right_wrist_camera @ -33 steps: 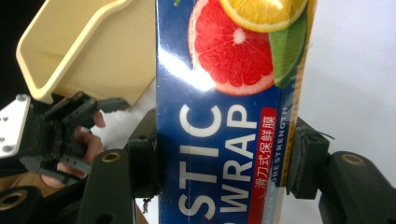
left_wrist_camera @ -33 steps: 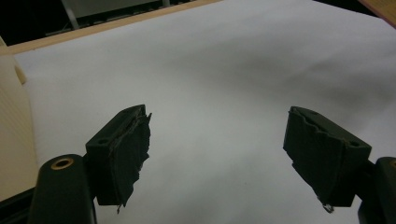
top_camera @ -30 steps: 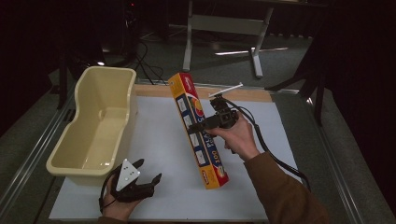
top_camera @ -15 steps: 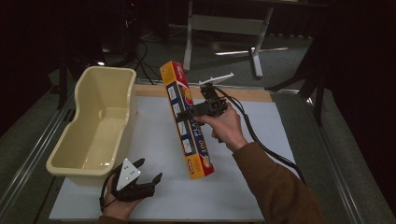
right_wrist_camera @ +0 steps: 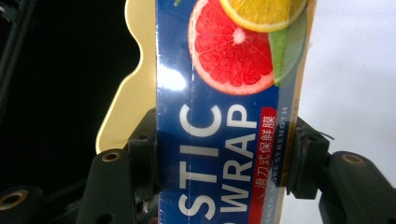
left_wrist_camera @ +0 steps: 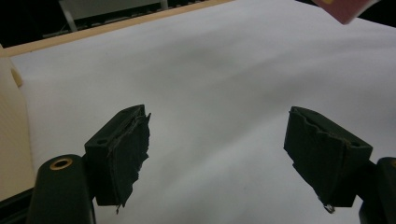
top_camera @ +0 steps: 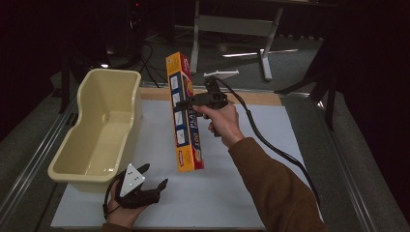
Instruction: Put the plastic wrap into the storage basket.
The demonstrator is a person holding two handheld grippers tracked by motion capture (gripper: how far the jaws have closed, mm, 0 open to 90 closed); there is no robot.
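High view, cream tub [top_camera: 96, 133] empty, plastic wrap box [top_camera: 184, 116] lifted beside it

A cream plastic tub [top_camera: 96, 130] sits at about nine o'clock on the white table mat [top_camera: 270, 145], overhanging its left edge, while a grey metal stand [top_camera: 232, 29] occupies the dark floor at twelve o'clock.
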